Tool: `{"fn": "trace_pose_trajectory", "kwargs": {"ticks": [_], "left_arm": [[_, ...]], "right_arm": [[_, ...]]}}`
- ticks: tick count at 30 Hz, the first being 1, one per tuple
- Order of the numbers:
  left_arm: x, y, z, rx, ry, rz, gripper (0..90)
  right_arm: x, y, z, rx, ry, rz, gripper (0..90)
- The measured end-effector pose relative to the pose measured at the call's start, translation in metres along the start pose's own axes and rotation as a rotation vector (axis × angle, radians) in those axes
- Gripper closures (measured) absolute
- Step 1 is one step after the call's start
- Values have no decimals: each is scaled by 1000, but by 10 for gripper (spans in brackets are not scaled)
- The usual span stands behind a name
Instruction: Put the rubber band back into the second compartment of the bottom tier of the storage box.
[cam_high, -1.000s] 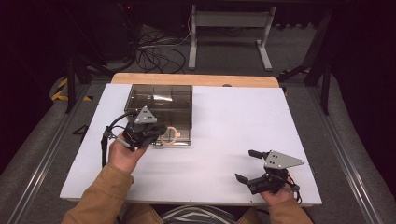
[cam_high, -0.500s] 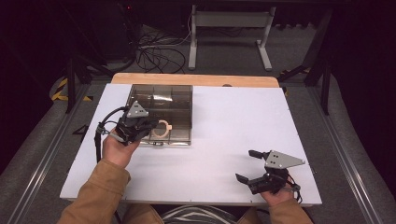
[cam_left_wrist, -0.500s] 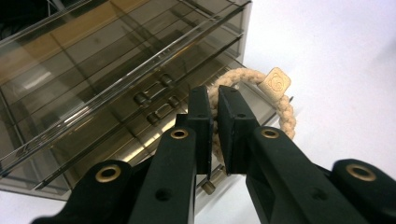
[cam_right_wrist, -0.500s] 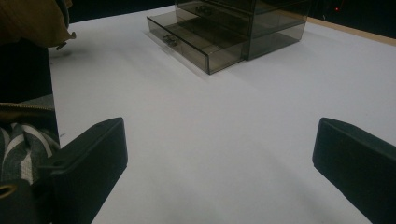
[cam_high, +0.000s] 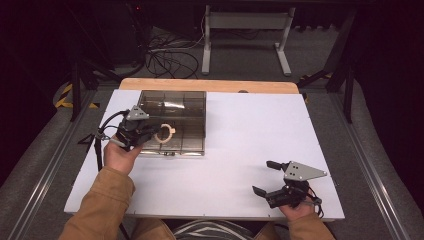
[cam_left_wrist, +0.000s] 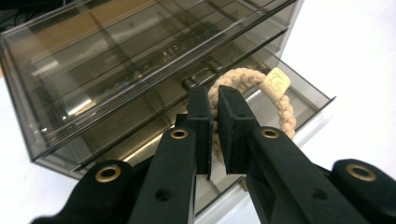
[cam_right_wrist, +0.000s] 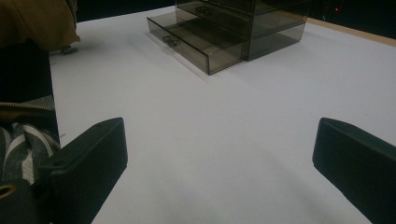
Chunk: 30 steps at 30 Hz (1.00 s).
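Observation:
A smoky clear drawer box (cam_high: 175, 107) stands at the table's back left, its bottom drawer (cam_high: 172, 149) pulled out toward me. My left gripper (cam_high: 152, 133) is shut on a beige braided ring (cam_high: 164, 133) and holds it just above the open drawer. In the left gripper view the jaws of the left gripper (cam_left_wrist: 215, 95) pinch the braided ring (cam_left_wrist: 285, 112) on its left side, and a small square tag (cam_left_wrist: 275, 81) sits on its top. My right gripper (cam_high: 264, 177) rests open near the table's front right, nothing between its fingers (cam_right_wrist: 100, 149).
The drawer box (cam_right_wrist: 243, 23) and its open drawer (cam_right_wrist: 187, 42) lie far ahead in the right gripper view. A white table (cam_high: 260, 125) spreads between the hands. A wooden strip (cam_high: 210, 85) runs along its far edge, with cables and a stand behind.
My left gripper has shifted to the left and slightly away from me, carrying the braided ring along the open drawer. The right gripper has not moved.

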<state>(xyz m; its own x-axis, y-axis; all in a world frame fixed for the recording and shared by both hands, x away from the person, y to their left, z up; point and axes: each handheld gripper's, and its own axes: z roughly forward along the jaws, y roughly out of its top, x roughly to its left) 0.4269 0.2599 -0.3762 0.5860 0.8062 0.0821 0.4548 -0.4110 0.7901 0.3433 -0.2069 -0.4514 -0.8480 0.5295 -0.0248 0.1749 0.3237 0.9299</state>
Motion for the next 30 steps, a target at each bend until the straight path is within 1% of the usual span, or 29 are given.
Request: {"fn": "trace_pose_trajectory", "kwargs": {"ticks": [6,9,13,14,16,19,21,24,25,26,29,30], "left_arm": [[8,-4,3,13,19,-21,838],[11,-6,6,23,40,-18,838],[16,-10,10,31,33,-38,838],[17,-10,11,30,28,-37,839],[16,-11,12,25,33,-23,838],[15,-11,13,15,23,-14,838],[15,-12,15,16,28,-5,838],[12,-12,18,24,30,6,838],[11,-13,20,24,24,3,838],[10,-13,21,27,33,13,838],[7,-13,25,38,37,27,838],[7,-14,26,41,30,22,838]], "right_arm": [[0,0,0,0,0,0,40],[0,0,0,0,1,0,40],[0,0,-1,-2,-1,0,40],[0,0,-1,-4,0,1,40],[0,0,-1,-4,1,0,40],[0,0,-1,-2,1,-2,40],[0,0,-1,-2,1,-1,40],[0,0,-2,-3,1,-2,40],[0,0,-2,-3,1,-2,40],[0,0,-2,-3,1,-2,40],[0,0,-1,-3,2,-3,40],[1,0,-1,-3,2,-3,40]]}}
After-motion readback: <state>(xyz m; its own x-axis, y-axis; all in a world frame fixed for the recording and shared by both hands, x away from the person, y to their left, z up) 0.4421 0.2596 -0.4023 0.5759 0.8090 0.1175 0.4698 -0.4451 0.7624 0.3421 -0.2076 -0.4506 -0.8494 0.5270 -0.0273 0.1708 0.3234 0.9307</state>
